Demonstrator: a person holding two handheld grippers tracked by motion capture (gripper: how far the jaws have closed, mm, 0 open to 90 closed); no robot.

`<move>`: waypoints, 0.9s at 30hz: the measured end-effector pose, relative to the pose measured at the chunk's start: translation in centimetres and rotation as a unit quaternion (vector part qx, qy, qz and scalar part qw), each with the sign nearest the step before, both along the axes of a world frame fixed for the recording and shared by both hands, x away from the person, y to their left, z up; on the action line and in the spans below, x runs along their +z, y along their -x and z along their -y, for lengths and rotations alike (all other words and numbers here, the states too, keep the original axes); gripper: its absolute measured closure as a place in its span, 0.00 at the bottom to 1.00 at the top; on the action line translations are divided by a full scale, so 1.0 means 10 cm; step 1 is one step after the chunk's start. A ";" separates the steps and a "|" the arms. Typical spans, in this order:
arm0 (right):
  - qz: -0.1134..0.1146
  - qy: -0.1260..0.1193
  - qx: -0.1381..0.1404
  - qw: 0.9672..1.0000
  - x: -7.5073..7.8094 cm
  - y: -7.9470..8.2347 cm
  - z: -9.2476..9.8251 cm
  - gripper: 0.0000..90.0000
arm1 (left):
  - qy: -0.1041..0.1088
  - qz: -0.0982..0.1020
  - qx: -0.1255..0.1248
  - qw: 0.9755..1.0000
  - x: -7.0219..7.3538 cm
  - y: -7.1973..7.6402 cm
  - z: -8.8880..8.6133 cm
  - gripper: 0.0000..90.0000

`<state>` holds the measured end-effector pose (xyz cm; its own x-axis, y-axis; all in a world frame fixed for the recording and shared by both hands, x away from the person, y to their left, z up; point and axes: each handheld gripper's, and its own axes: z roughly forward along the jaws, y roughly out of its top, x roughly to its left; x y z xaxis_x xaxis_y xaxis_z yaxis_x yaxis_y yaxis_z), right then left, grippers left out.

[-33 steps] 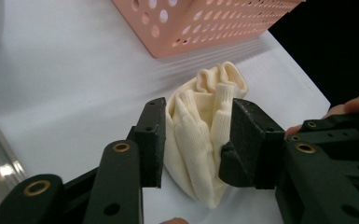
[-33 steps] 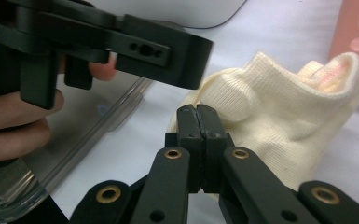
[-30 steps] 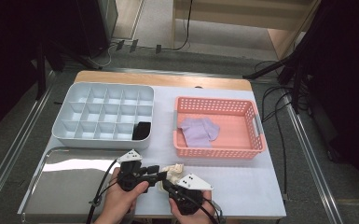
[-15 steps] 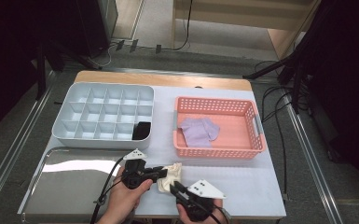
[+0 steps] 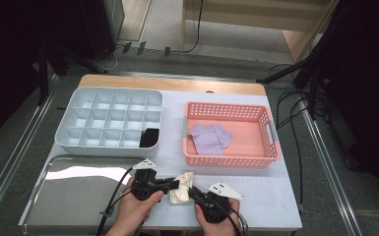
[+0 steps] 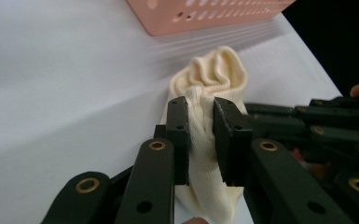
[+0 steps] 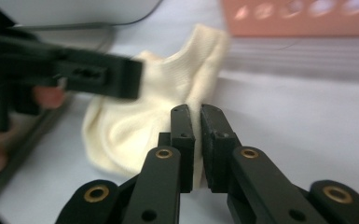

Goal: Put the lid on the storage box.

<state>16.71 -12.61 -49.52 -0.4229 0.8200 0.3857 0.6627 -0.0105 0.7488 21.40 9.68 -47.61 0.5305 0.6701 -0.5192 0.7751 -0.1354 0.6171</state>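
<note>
The cream sock (image 5: 181,188) lay bunched on the white worktop (image 5: 275,196), just in front of the pink basket (image 5: 231,160). The left tool (image 5: 173,184) was clamped on a fold of the sock, and its jaws had just been closing on it. The right tool (image 5: 193,191) had just been closing too, and pinched a thin edge of the sock. The sock looked soft, light and floppy. It would sag and fold easily, so its edges looked best to hold.
</note>
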 end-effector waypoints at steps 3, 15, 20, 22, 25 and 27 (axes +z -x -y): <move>0.001 0.005 -0.010 1.000 0.00 -0.01 0.06 0.95 | -0.016 0.013 -0.003 1.000 0.01 0.02 0.04 0.88; -0.008 -0.016 -0.007 1.000 -0.05 0.02 0.05 0.81 | -0.018 0.023 0.003 1.000 0.02 0.03 0.05 0.86; -0.003 -0.005 0.002 1.000 -0.02 0.00 0.02 0.92 | -0.012 0.033 0.020 0.999 0.11 0.04 0.02 0.72; -0.004 -0.006 0.003 1.000 -0.02 0.00 0.02 0.92 | -0.005 0.039 0.033 0.999 0.16 0.05 -0.02 0.71; -0.004 -0.007 0.003 1.000 0.00 0.00 0.03 0.93 | 0.004 0.053 0.023 0.998 0.22 0.08 -0.02 0.81; -0.001 -0.007 0.003 1.000 0.00 0.00 0.03 0.93 | 0.003 0.055 0.009 0.998 0.22 0.10 0.02 0.90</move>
<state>16.76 -12.92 -49.52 -0.4274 0.8116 0.3983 0.6644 -0.0169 0.7472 20.44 9.48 -45.38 0.5730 0.6771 -0.4617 0.7045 -0.1191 0.6996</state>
